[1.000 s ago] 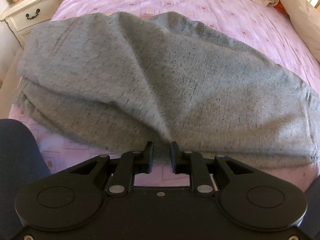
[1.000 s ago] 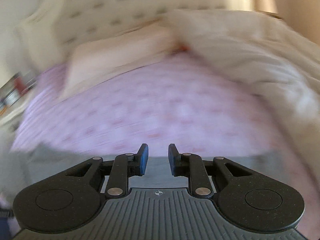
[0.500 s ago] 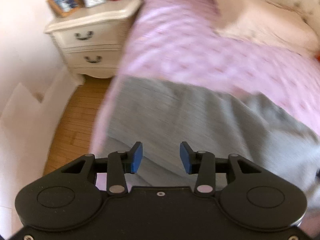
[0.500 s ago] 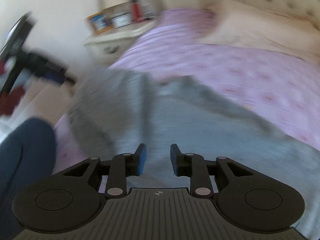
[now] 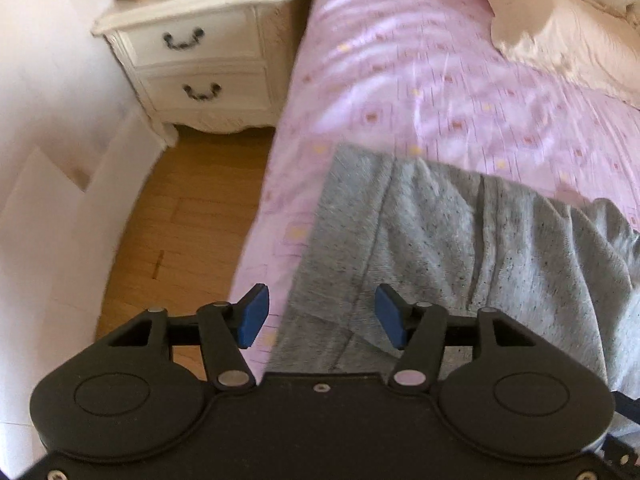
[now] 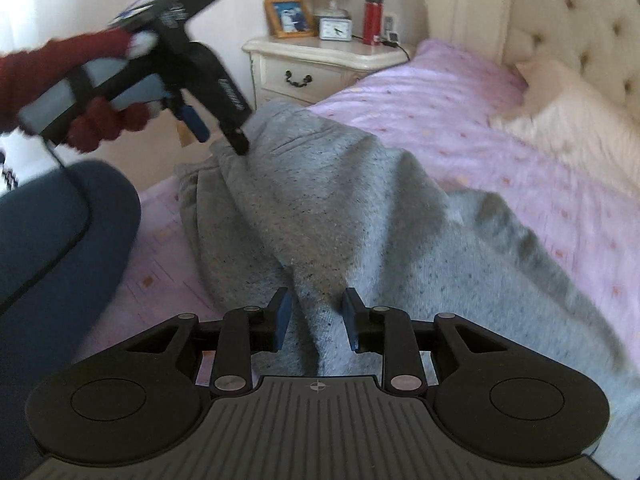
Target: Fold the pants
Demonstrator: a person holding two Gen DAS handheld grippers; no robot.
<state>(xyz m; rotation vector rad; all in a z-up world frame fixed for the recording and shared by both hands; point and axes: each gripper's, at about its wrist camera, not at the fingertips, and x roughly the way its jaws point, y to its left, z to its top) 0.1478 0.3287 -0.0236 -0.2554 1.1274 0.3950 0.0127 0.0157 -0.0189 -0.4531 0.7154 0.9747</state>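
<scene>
left gripper [image 5: 318,316] jaws just opening, right gripper [image 6: 316,318] jaws apart, both unclamped; bunched pants [image 6: 332,216] at 12 o'clock risk a crooked fold.

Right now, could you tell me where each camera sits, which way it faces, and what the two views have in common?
Left wrist: on the left gripper, looking steeply down at the grey pants' edge, the bed side and the nightstand; only its own open fingers show, jaws just opened.
Right wrist: on the right gripper, facing the headboard across the pants; the left gripper, a red-gloved hand and a blue-clad leg show.
Shared: pants, pink sheet, nightstand.
</scene>
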